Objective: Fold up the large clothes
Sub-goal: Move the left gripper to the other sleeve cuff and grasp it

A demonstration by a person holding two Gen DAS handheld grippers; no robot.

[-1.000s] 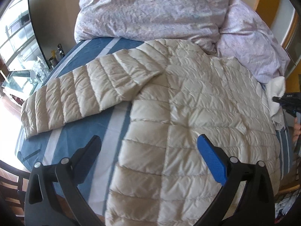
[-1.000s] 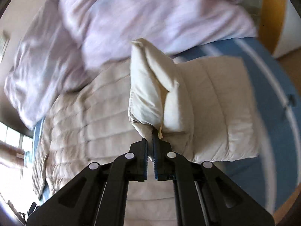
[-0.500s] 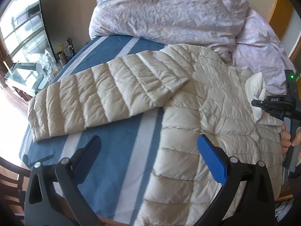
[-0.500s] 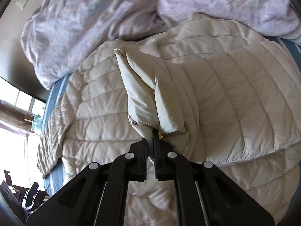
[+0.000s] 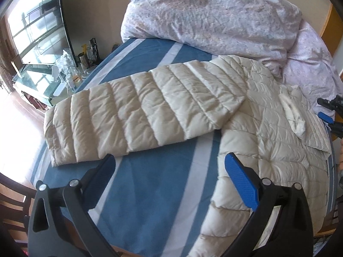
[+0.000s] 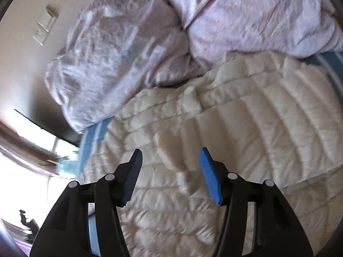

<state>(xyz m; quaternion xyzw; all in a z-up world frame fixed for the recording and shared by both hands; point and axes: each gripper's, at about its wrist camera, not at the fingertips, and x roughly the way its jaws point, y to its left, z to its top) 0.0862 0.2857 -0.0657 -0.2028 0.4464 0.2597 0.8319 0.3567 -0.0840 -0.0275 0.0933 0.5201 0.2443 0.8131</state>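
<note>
A cream quilted down jacket [image 5: 268,150] lies spread on the blue-and-white striped bed [image 5: 154,182]. Its one sleeve [image 5: 139,115] stretches out to the left across the bed. The other sleeve [image 5: 295,115] lies folded over the jacket's body at the right. My left gripper [image 5: 169,177] hovers open above the bed between the outstretched sleeve and the jacket's body, with nothing between its fingers. In the right wrist view the jacket [image 6: 214,139] fills the frame under my right gripper [image 6: 170,171], whose jaws are opening with nothing pressed between them. The right gripper [image 5: 330,115] also shows at the left wrist view's right edge.
A crumpled lilac duvet [image 5: 214,17] is heaped at the head of the bed, touching the jacket's top. A glass side table [image 5: 42,72] with bottles and jars stands left of the bed beside a big window. A wall switch plate [image 6: 45,27] is on the wall.
My right gripper carried the sleeve's end over the jacket's body and let it go; its jaws now stand apart. My left gripper slid left, off the jacket's body toward the outstretched sleeve.
</note>
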